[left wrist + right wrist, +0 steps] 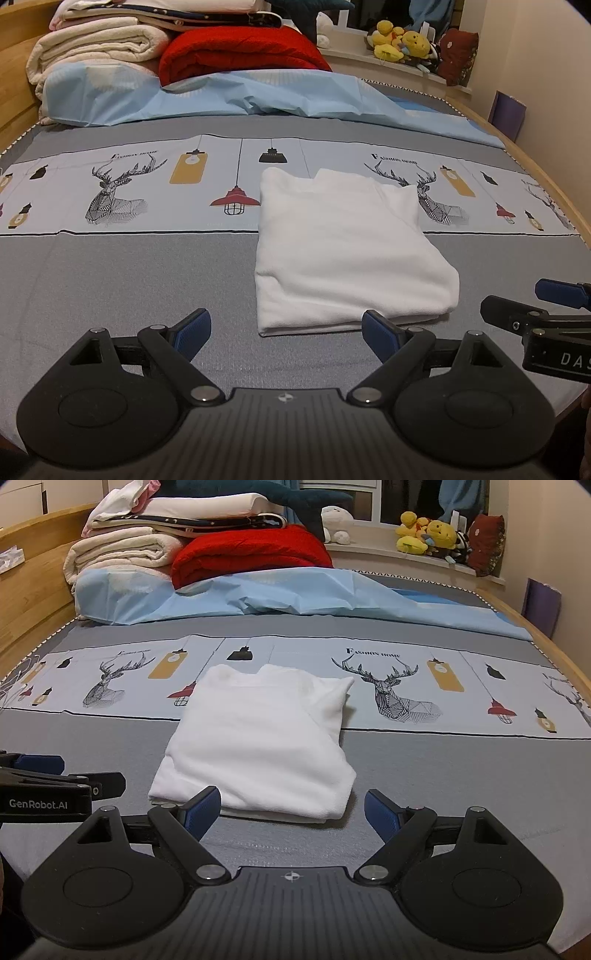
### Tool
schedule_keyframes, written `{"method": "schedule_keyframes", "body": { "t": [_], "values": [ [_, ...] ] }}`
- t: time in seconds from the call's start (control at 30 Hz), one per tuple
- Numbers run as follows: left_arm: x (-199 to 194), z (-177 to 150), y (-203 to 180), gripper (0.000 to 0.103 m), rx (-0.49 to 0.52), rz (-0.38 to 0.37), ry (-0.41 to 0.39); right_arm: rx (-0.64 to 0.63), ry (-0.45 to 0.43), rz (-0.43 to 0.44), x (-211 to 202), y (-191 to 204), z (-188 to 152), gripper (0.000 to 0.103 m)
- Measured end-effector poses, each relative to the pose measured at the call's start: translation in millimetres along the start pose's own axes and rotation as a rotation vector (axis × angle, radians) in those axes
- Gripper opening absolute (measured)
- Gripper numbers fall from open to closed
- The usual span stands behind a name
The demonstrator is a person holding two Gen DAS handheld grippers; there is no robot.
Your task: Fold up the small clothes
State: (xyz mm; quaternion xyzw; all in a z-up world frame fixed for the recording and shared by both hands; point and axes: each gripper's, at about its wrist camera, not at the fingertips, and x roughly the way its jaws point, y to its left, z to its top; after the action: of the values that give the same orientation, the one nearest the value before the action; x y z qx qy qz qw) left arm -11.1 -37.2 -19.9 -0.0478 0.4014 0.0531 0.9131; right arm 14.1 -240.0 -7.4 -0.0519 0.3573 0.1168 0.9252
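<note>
A white garment (pixel 343 251) lies folded into a compact rectangle on the grey bed sheet (pixel 129 288); it also shows in the right wrist view (pixel 258 746). My left gripper (pixel 286 334) is open and empty, just in front of the garment's near edge, its right fingertip close to that edge. My right gripper (pixel 291 812) is open and empty, also at the near edge, its left fingertip overlapping the garment's front. Each gripper shows in the other's view: the right gripper (pixel 535 314) and the left gripper (pixel 66 779).
A light blue sheet (pixel 258 96) lies crumpled across the far bed. Behind it are a red blanket (pixel 243 51) and stacked cream bedding (pixel 96 48). Plush toys (pixel 402 44) sit on the window ledge. A wooden bed frame (pixel 33 602) runs along the left.
</note>
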Motion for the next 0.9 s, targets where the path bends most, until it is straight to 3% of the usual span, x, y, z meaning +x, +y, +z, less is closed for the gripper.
{"method": "schedule_keyframes", "body": {
  "t": [0.9],
  "values": [
    [1.5,-1.0,-2.0,0.092,0.01,-0.014,-0.008,-0.001,-0.008,0.01,-2.8,2.2,1.6,0.087]
  ]
}}
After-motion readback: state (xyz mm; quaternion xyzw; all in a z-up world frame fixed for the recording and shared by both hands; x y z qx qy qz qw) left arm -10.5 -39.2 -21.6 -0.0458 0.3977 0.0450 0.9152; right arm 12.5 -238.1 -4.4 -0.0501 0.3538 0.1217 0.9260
